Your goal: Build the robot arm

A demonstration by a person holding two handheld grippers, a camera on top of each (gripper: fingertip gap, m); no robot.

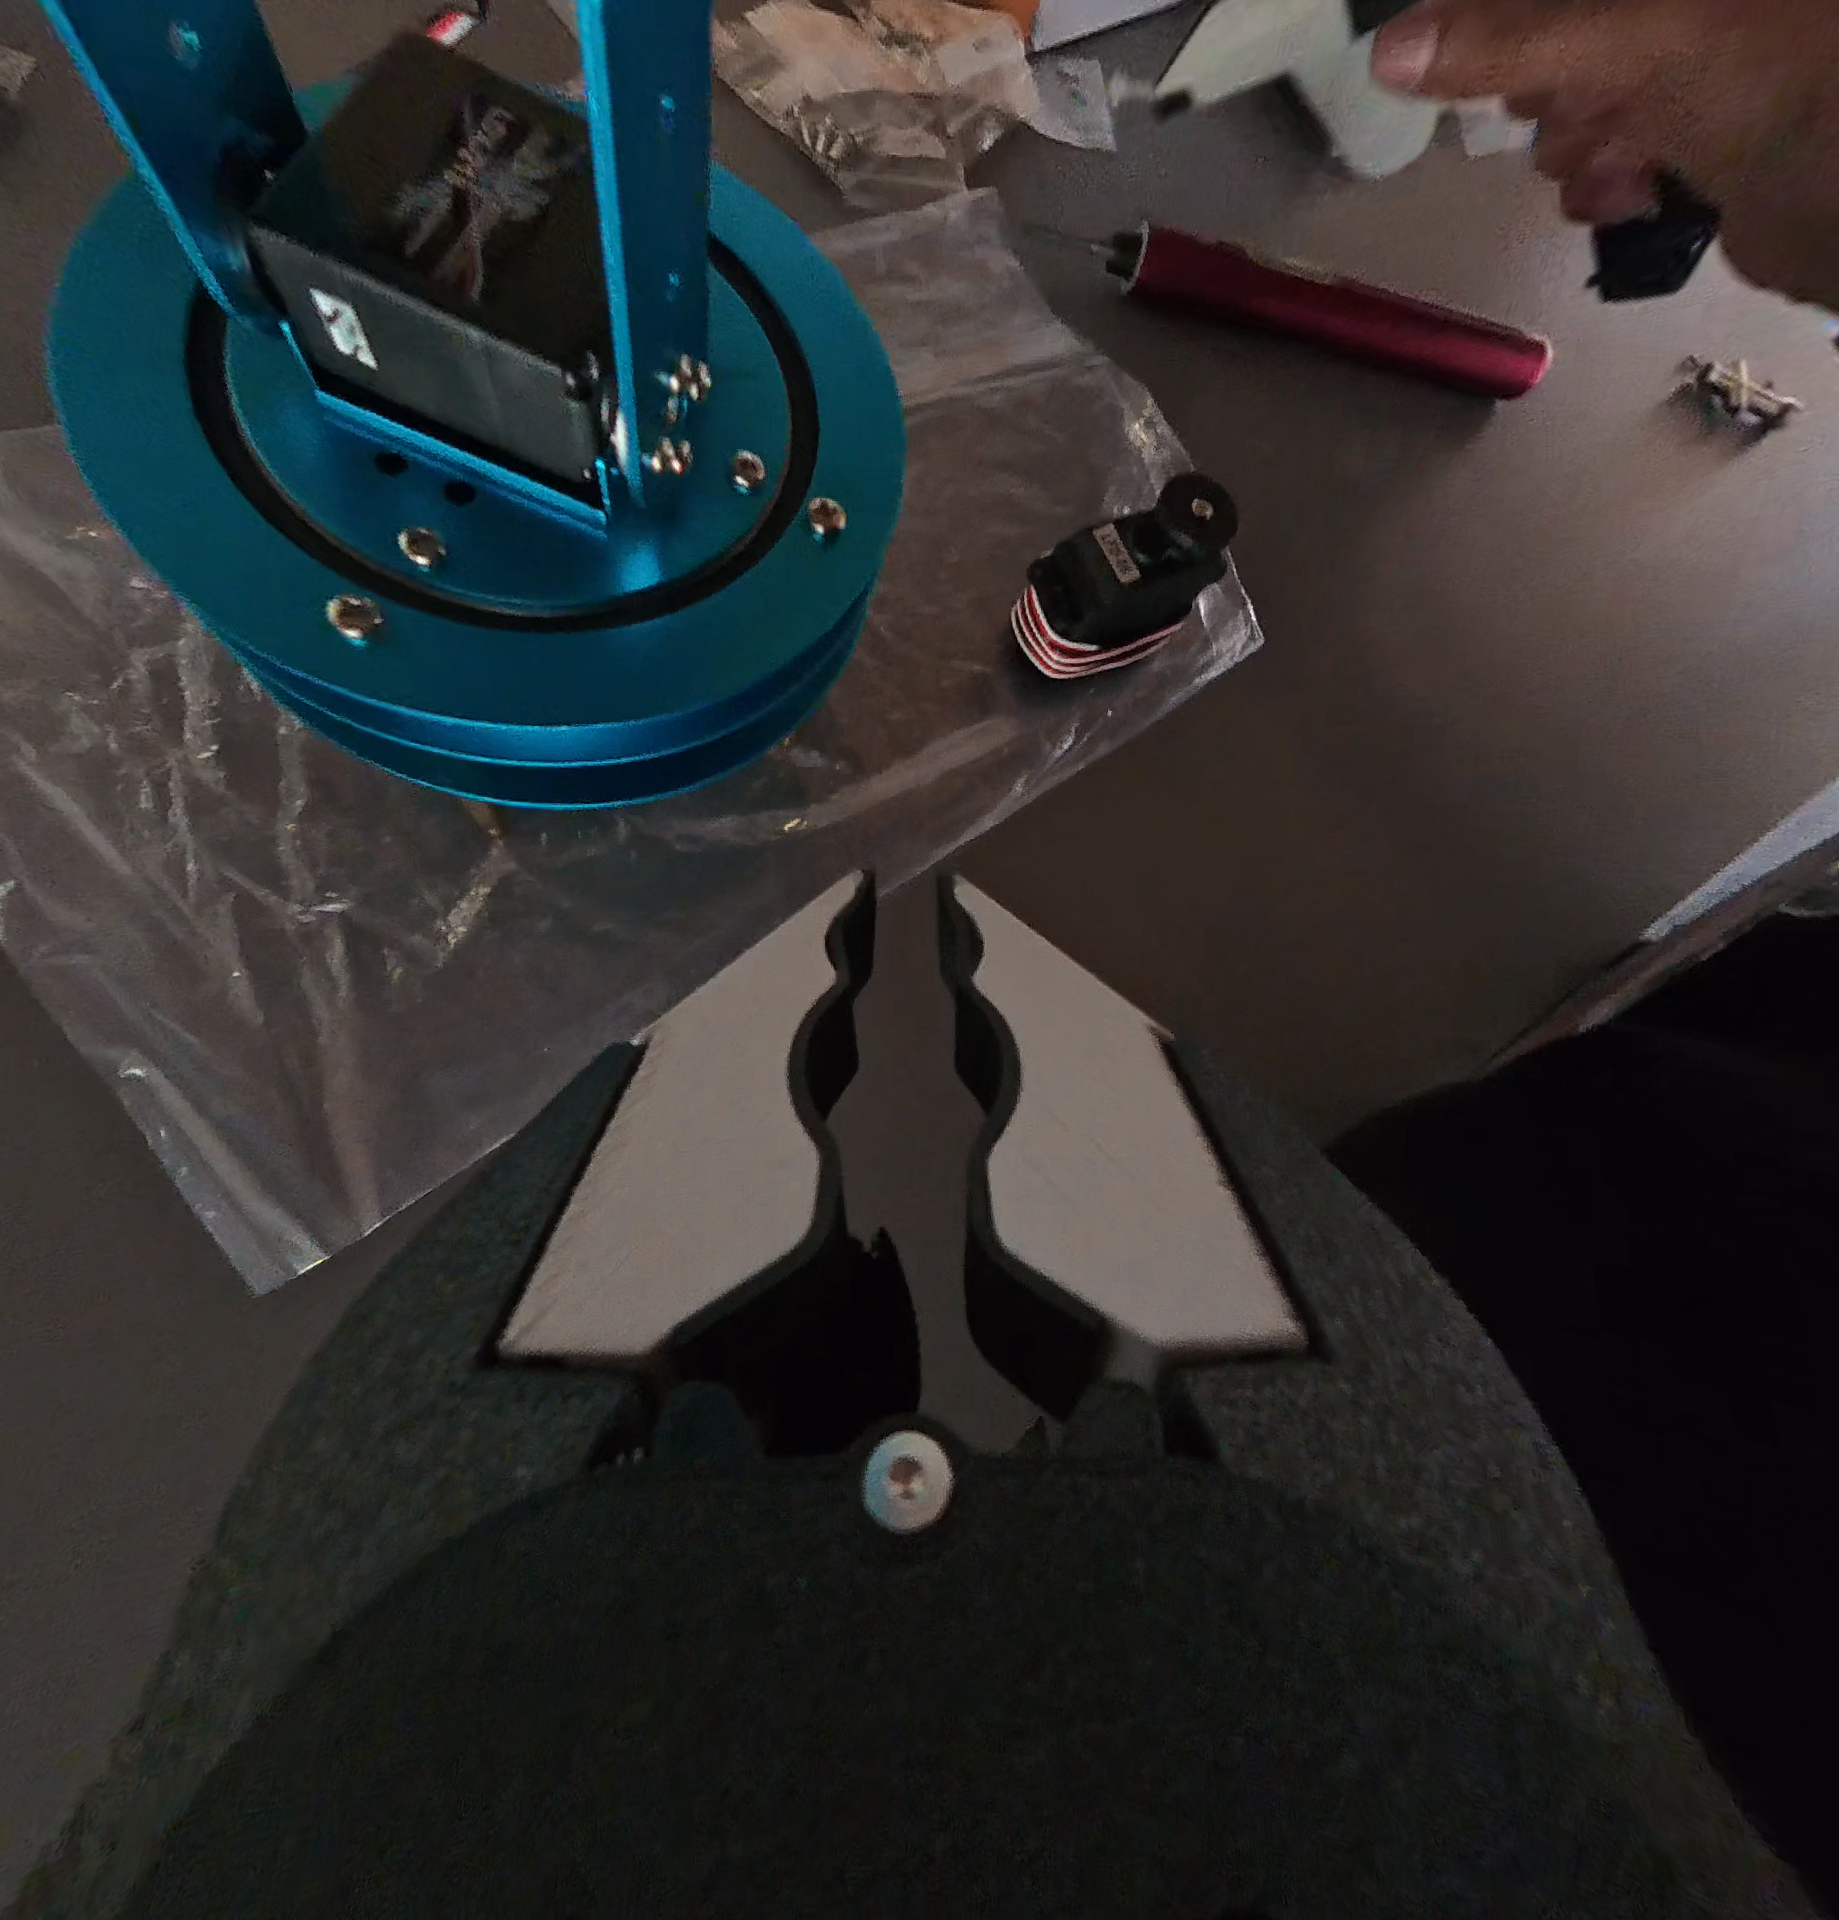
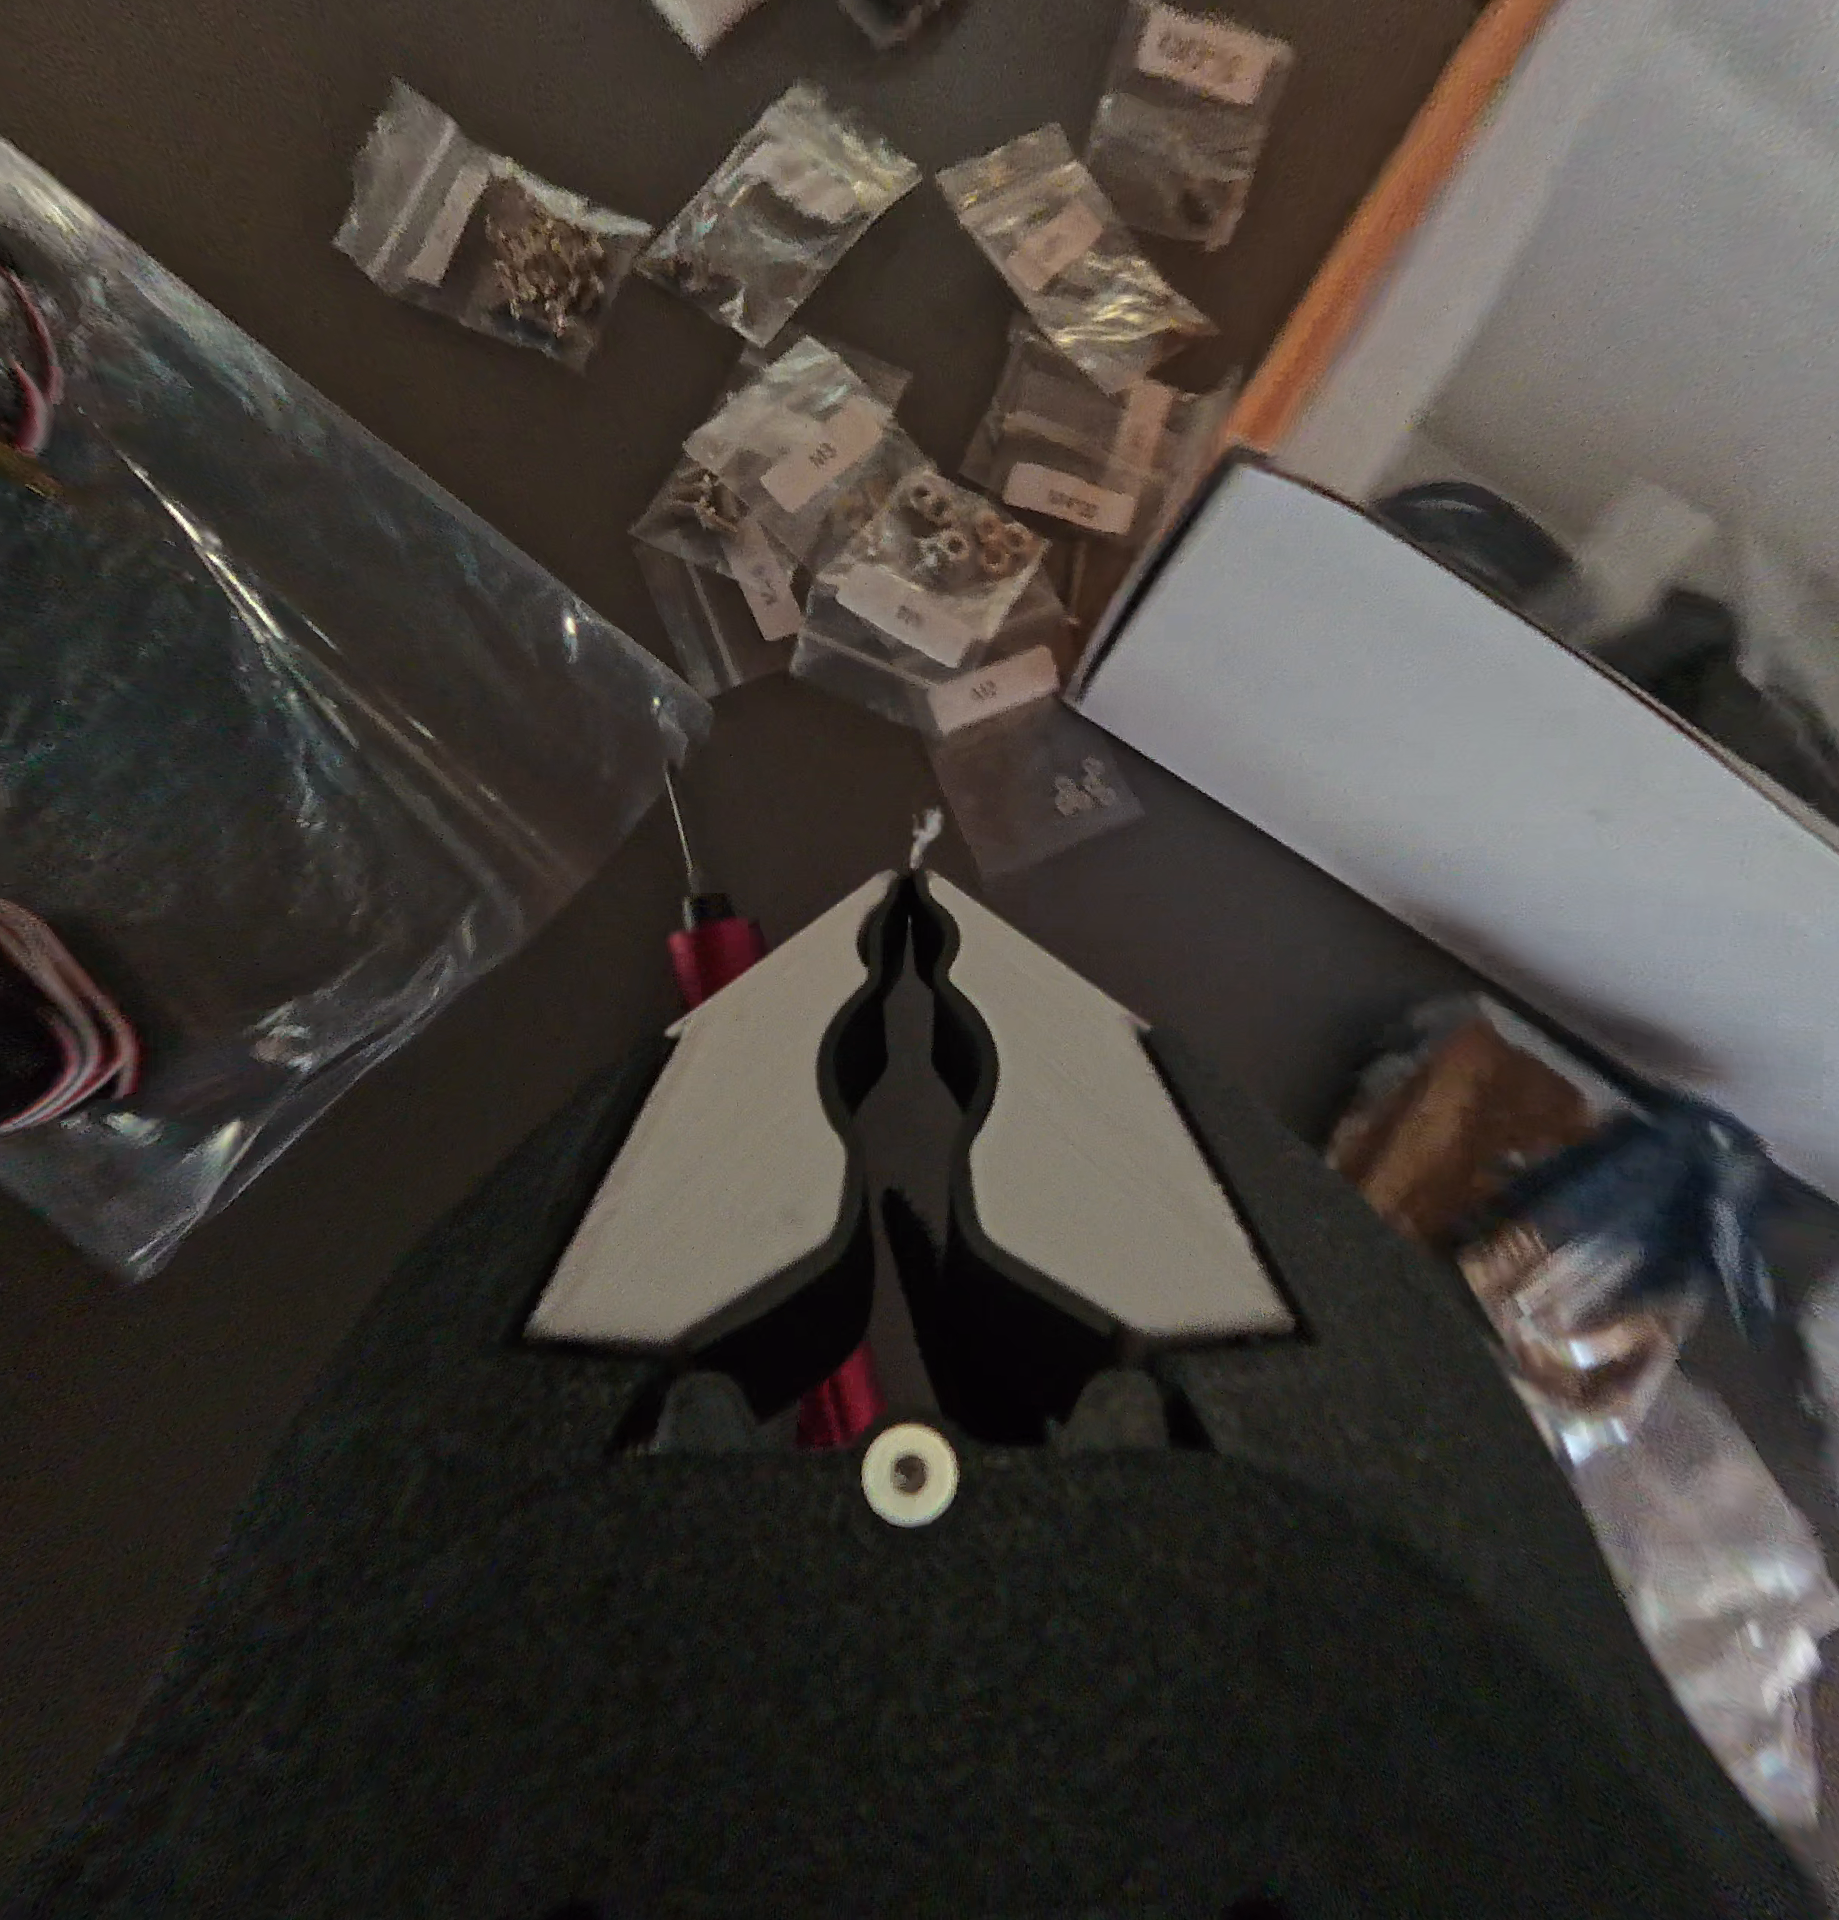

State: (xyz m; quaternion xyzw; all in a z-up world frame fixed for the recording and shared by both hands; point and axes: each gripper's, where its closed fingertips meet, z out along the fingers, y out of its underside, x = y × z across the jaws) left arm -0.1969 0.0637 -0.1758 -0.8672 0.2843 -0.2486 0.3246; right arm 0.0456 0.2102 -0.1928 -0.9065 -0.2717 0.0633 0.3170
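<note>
Around the red screwdriver (image 1: 1330, 312), lying flat on the dark table (image 1: 1414, 727):
- Just below its tip in the left wrist view, on a corner of a clear plastic sheet (image 1: 219, 987): a small black servo (image 1: 1123, 592) with a coil of red and white wire.
- Farther off on the same sheet: a blue round base (image 1: 479, 665) with blue uprights and a larger black servo (image 1: 427, 312) between them.
- Past the handle end: a small metal part (image 1: 1736, 395).
- Above the screwdriver: a person's hand (image 1: 1621, 94) on a white object (image 1: 1310, 83) (too blurred to say more).

Well short of the screwdriver, over the near edge of the sheet: the left gripper (image 1: 907, 883), jaws a little apart, with nothing between them and touching nothing.

In the right wrist view:
- Directly over the screwdriver handle: the right gripper (image 2: 910, 888), hiding most of the red shaft, with only the thin tip and a piece of red visible.
- The jaws are pressed together at the tips on a small white piece (image 2: 925, 826), which sticks out in front, above the table.
- Beyond the screwdriver tip: many small clear bags (image 2: 873, 520) of screws and nuts, partly overlapping.
- To one side of the tip: a large clear bag (image 2: 271, 831).
- To the other side: a white box (image 2: 1466, 748), and nearer, a crumpled wrapper (image 2: 1621, 1455).
</note>
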